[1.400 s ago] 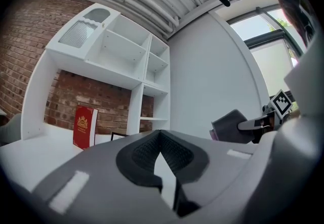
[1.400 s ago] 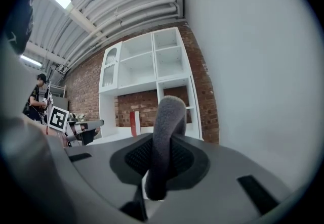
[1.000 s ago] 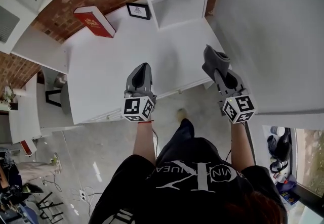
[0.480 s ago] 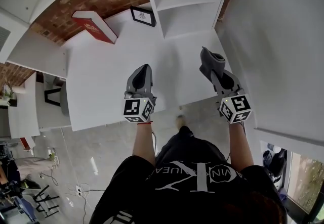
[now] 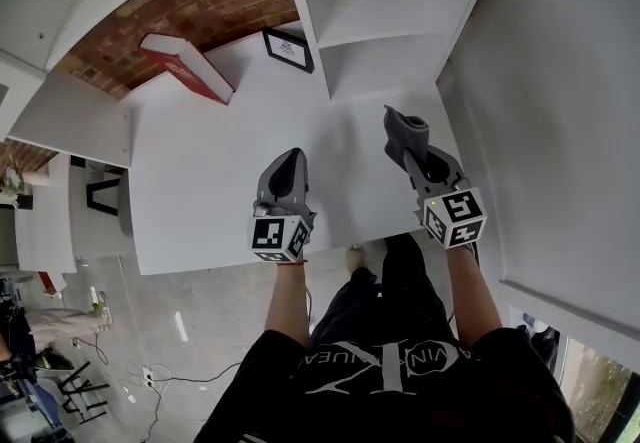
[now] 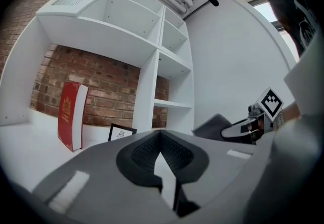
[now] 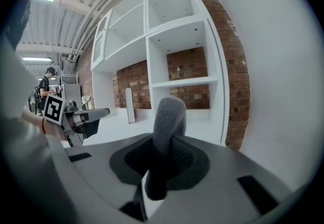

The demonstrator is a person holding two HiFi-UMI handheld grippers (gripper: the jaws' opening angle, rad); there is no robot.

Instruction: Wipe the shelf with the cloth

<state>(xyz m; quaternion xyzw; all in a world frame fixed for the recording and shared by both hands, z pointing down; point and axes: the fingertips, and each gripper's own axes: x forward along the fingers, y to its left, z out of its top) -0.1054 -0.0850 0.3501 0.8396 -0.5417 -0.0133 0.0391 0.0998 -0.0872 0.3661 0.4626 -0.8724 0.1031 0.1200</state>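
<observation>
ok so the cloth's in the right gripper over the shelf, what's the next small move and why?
Probably lower the right gripper until the grey cloth presses on the white shelf. Its jaws are clamped on the cloth, which seems to hover just off the surface, so no wiping contact shows. The red book and the picture frame stand far back, out of the way.

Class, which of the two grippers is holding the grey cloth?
The right gripper: its jaws are shut on the grey cloth, while the left gripper has nothing between its jaws.
</observation>
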